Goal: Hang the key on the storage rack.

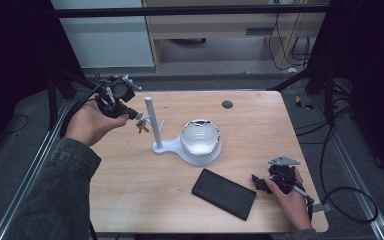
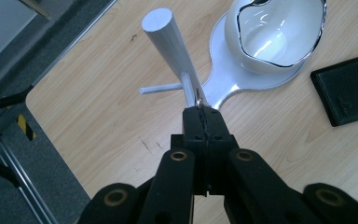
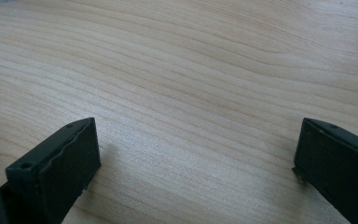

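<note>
Pale wooden table [image 1: 145,200]: the left gripper [image 1: 136,117] pinches a small bunch of keys [image 1: 142,125] by its ring, just beside the white stand [image 1: 156,131]'s post (a white bowl [image 1: 200,139] sits on its base). The right gripper [image 1: 258,183] rests spread near a black case [image 1: 223,193].

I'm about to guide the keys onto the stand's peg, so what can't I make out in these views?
- Keys: small and dark in the high view; in the left gripper view just a ring shows, the rest covered by the shut left hand-held gripper.
- Peg: whether the ring touches the stand is unclear.
- Phone: cut off by the right edge.
- Right hand-held gripper: jaws open over bare table.
</note>
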The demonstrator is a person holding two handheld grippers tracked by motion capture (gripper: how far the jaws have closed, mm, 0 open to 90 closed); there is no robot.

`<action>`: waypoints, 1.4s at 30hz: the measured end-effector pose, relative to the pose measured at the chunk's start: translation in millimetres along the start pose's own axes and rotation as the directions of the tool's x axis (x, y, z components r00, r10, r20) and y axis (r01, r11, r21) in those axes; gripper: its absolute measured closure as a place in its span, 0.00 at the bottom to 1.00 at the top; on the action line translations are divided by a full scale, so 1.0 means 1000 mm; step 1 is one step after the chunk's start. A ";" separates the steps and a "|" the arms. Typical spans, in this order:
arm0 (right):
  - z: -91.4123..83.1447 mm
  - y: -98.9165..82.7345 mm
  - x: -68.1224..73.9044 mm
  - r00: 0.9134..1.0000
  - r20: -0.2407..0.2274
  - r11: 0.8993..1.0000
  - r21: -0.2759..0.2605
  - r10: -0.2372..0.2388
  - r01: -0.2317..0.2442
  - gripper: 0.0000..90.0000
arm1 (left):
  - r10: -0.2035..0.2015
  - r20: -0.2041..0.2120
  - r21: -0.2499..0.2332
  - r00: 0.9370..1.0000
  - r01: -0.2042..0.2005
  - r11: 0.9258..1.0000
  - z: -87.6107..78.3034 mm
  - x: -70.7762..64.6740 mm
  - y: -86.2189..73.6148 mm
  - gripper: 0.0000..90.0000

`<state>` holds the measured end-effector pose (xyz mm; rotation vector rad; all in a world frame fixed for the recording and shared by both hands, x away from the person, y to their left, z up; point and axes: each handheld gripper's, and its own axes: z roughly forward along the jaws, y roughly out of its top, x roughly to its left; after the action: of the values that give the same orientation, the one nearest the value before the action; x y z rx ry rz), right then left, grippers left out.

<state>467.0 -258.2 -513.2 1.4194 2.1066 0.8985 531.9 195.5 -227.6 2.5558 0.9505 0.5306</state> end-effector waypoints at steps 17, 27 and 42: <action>0.000 -0.001 0.000 1.000 -0.001 1.000 0.001 -0.006 0.006 0.00 | -0.007 -0.032 -0.071 0.999 0.005 0.997 0.013 -0.002 0.004 0.92; -0.001 0.000 0.000 1.000 0.000 1.000 0.002 -0.007 0.007 0.00 | -0.002 -0.086 -0.179 0.996 -0.014 0.984 0.008 -0.021 -0.032 0.54; -0.001 -0.001 0.000 1.000 0.000 1.000 0.001 -0.002 0.002 0.00 | 0.044 -0.028 -0.335 0.999 -0.051 0.941 0.043 -0.086 -0.088 0.08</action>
<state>465.9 -258.2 -513.0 1.4181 2.1085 0.8968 444.0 191.0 -323.1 2.2738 0.7333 0.6712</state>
